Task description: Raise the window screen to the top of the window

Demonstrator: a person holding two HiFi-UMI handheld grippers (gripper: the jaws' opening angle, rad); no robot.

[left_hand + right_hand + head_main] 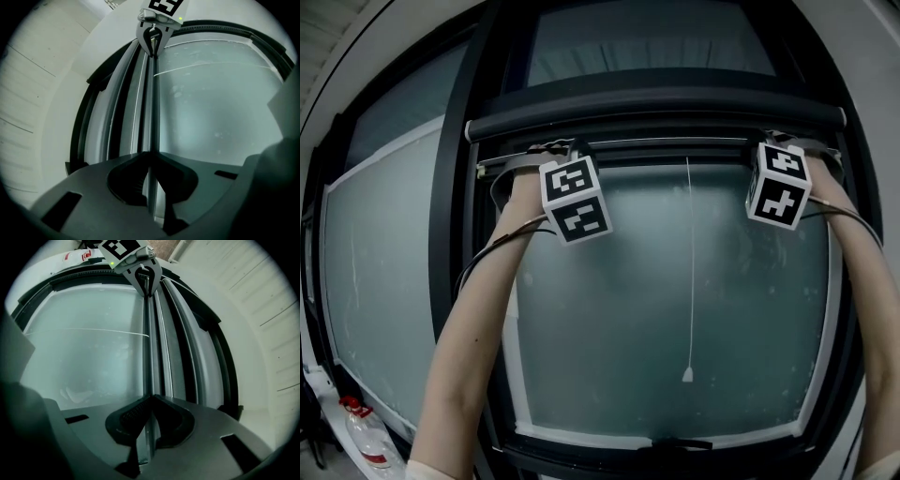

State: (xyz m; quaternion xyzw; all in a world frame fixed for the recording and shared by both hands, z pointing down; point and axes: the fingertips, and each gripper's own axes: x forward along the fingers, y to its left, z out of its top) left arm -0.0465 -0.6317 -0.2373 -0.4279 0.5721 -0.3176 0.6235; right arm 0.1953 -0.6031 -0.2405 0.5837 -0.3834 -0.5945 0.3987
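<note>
The window screen's thin pale bar [675, 147] sits high on the window, just under the dark roller housing [656, 114]. My left gripper [555, 153] is shut on the bar's left end and my right gripper [780, 142] on its right end, both arms raised. In the left gripper view the jaws [150, 157] pinch the bar [151, 103] edge-on, and the right gripper's tips [152, 40] clamp it at the far end. The right gripper view mirrors this: jaws [150, 398] closed on the bar [149, 343], left gripper [144, 280] at the far end.
Frosted glass [609, 309] fills the dark window frame [455, 234]. A white pull cord [690, 272] hangs down the pane to a small tassel. A plastic bottle with a red label [367, 433] stands at the lower left. A pale wall [262, 310] flanks the window.
</note>
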